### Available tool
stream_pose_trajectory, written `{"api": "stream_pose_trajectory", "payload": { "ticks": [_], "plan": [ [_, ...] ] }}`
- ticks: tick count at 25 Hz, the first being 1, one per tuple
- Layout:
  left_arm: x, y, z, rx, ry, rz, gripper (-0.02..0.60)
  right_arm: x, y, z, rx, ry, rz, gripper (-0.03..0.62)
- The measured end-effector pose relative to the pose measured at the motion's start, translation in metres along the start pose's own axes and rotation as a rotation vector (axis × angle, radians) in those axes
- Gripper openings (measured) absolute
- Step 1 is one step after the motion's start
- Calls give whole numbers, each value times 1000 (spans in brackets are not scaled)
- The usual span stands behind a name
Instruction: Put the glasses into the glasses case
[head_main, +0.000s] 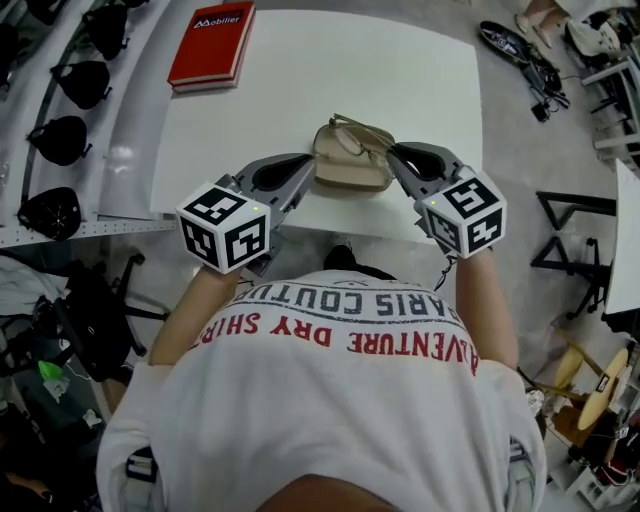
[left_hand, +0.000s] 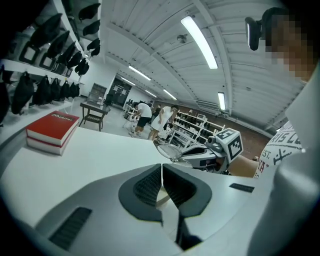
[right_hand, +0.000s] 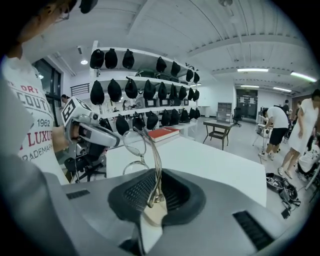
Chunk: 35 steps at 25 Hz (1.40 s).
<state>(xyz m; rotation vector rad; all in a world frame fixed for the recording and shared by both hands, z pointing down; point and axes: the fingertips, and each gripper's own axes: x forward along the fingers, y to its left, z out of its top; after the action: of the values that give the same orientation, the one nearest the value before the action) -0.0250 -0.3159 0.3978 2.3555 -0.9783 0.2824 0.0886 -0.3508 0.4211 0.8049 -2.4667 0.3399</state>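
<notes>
Resting near the front edge of the white table (head_main: 400, 70), the beige glasses case (head_main: 350, 177) is flanked by both grippers. The left gripper (head_main: 308, 172) is set against the case's left end. In the left gripper view its jaws are seen drawn almost together, with a sliver of the beige case (left_hand: 162, 198) nipped between the pads. The glasses (head_main: 352, 138) are held just above the case, seemingly touching its top, by the right gripper (head_main: 393, 155) at the case's right end. In the right gripper view the jaws are seen clamped on the thin metal temples, which cross between the dark pads, while the lenses (right_hand: 135, 145) stand up beyond the tips. A red book (head_main: 212, 45) is seen at the far left corner of the table, well apart from the case.
</notes>
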Motion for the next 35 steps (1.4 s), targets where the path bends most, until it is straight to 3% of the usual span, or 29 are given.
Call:
{"api": "stream_pose_trajectory", "payload": {
  "ticks": [10, 20, 35],
  "plan": [
    [-9, 25, -8, -40, -2, 66, 29, 47, -2, -33, 16, 115, 101, 44],
    [-20, 47, -8, -66, -15, 125, 29, 77, -6, -78, -41, 267, 155, 44],
    [-14, 65, -1, -78, -18, 153, 29, 94, -3, -107, -239, 390, 164, 44]
  ]
}}
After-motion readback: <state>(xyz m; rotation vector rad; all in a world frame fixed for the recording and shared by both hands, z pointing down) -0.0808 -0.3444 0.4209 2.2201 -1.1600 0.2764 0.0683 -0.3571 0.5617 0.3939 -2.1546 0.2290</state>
